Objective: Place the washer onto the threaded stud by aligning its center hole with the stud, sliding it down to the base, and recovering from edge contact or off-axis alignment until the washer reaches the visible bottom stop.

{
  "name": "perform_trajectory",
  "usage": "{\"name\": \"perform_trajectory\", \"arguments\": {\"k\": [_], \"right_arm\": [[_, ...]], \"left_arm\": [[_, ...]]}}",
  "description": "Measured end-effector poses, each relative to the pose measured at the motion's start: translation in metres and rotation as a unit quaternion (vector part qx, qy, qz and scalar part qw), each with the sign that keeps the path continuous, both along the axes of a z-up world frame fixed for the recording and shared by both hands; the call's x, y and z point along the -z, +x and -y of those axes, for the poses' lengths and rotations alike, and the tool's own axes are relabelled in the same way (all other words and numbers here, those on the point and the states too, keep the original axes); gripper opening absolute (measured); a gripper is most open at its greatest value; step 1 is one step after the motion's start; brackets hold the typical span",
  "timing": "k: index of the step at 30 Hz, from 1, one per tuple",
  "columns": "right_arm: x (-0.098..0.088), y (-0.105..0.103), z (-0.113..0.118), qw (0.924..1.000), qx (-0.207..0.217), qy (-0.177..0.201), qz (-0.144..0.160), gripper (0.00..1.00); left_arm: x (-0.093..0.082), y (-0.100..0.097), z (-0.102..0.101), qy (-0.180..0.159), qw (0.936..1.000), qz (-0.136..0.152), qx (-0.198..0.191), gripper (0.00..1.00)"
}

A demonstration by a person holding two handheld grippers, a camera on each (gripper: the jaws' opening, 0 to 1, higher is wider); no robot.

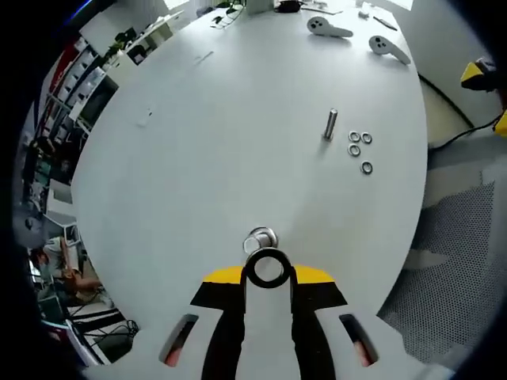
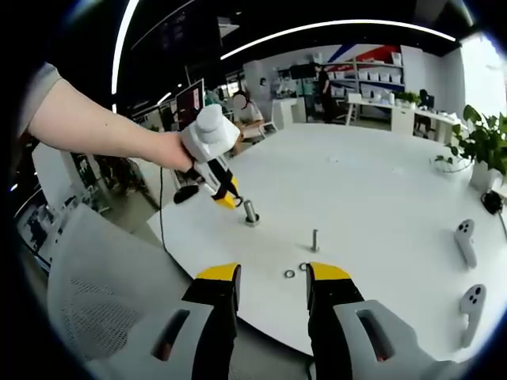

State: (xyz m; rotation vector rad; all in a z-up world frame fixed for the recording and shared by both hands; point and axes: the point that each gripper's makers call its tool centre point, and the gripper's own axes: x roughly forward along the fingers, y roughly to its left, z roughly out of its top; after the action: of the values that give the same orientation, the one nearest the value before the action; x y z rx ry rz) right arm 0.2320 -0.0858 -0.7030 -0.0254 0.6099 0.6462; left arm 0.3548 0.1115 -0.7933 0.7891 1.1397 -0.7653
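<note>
**Washer poised over the stud, alignment still to prove**

We see the left gripper [image 1: 268, 273] with its yellow-tipped black jaws clamped on a flat silver metal washer [image 1: 267, 267], held edge-on between the tips so its centre hole faces the camera. Just beyond it stands the short grey threaded metal stud [image 1: 261, 238] on its round base, resting on the large round white table [image 1: 206, 158]. In the right gripper view we catch the same meeting from the side: the left gripper [image 2: 228, 195], in a person's hand [image 2: 170, 150], tips down right beside the stud [image 2: 250, 212]. Whether the washer touches the stud top yet, we cannot tell.

The right gripper [image 2: 272, 277] hangs at the near table edge, jaws apart and gripping nothing. Loose spare silver washers [image 1: 359, 146] lie near a second upright metal pin [image 1: 331, 123], well away from the action.

Here is the risk as we judge it: the washer looks tilted against the stud's axis, so its rim may catch on the top thread and jam. Let go now and it may skid off across the table. A sideways push could also topple the free-standing stud.
</note>
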Motion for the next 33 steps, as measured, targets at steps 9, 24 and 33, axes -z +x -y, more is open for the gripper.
{"name": "perform_trajectory", "arguments": {"k": [9,24,33], "right_arm": [[0.000,0.000,0.001,1.0000,0.002,0.000,-0.001,0.35],[0.000,0.000,0.001,1.0000,0.003,0.001,-0.001,0.35],[0.000,0.001,0.001,1.0000,0.003,0.000,-0.001,0.35]], "left_arm": [[0.001,0.011,0.001,0.006,1.0000,-0.003,0.005,0.19],[0.011,0.020,0.002,0.017,0.9997,-0.017,0.008,0.19],[0.017,0.017,0.005,0.024,0.9993,-0.025,0.016,0.19]]}}
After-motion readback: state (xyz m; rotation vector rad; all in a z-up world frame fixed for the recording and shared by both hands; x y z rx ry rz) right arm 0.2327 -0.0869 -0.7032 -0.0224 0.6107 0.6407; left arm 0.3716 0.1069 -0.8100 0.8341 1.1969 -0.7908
